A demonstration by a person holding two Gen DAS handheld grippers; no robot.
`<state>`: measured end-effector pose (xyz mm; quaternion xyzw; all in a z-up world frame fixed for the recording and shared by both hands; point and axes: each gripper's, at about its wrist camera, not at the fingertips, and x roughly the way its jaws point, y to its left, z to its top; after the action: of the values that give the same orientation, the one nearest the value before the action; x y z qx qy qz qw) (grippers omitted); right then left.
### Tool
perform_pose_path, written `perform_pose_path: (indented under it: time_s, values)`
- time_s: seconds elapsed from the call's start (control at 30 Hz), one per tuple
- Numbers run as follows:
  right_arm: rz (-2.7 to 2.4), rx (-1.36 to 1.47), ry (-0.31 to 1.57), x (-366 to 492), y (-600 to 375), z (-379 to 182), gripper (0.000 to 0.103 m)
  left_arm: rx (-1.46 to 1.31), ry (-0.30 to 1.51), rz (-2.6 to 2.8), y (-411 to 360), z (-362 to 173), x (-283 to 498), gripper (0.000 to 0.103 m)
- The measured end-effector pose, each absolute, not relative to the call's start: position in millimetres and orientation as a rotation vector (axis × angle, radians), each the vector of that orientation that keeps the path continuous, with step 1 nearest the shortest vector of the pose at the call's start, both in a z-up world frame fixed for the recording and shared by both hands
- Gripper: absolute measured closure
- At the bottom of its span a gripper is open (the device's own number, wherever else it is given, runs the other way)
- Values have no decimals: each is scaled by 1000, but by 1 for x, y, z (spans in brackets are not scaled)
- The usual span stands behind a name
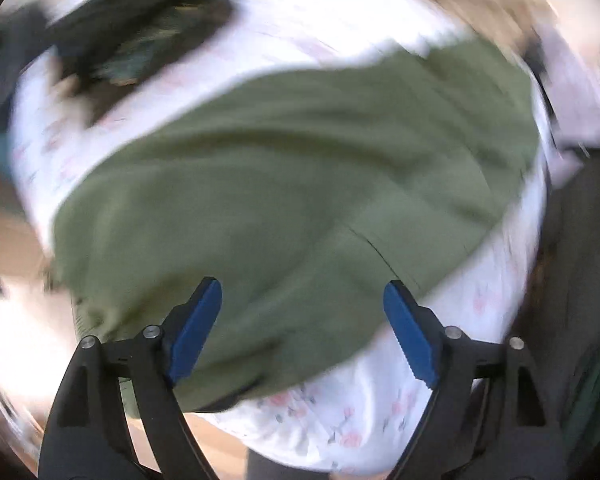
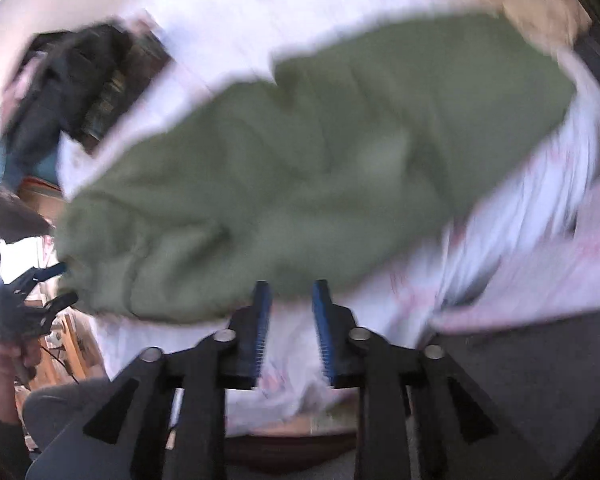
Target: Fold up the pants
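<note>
Olive green pants (image 1: pixel 292 184) lie crumpled across a white floral sheet (image 1: pixel 340 432); both views are motion-blurred. My left gripper (image 1: pixel 302 304) is open wide, its blue pads above the near edge of the pants, holding nothing. In the right wrist view the pants (image 2: pixel 308 168) stretch from lower left to upper right. My right gripper (image 2: pixel 290 292) has its jaws close together with a narrow gap, empty, just at the pants' near edge. The left gripper (image 2: pixel 52 284) shows at the far left of that view, by the pants' end.
A pile of dark clothes (image 1: pixel 140 28) lies at the far left on the sheet; it also shows in the right wrist view (image 2: pixel 72 80). Dark grey floor (image 2: pixel 520 380) lies right of the sheet. Wooden furniture (image 2: pixel 68 344) stands at lower left.
</note>
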<state>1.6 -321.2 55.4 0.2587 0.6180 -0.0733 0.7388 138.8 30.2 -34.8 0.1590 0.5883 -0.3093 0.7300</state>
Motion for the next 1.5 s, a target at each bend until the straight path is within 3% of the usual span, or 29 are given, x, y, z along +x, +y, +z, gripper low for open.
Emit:
perform_pose_path:
  time_s: [0.07,0.17,0.33,0.47,0.57,0.8,1.03,1.33,1.5]
  values:
    - [-98,529,1279,21,-318,69,56,241,1297,-593,40,-36,155,22]
    - [-30,506,1320,53,-313,44,56,186,1361,-509,36,-59,166,22]
    - [-105,482,1526,82,-303,-58,59,431,1391,-432,9,-108,144,22]
    - [-155,458,1550,77,-319,-87,59,413,1473,-375,28,-136,149,22]
    - [-173,421,1527,80,-322,-65,54,361,1455,-376,38,-116,154,22]
    - [44,420,1281,93,-331,-2,54,115,1235,-281,122,-38,195,22]
    - [-13,434,1260,93,-331,-14,54,-198,1296,-115,228,-80,256,24]
    - [-73,391,1293,91,-339,-22,54,2,1354,-413,153,-128,266,23]
    - [-83,366,1310,93,-337,-27,54,210,1260,-389,125,-136,268,23]
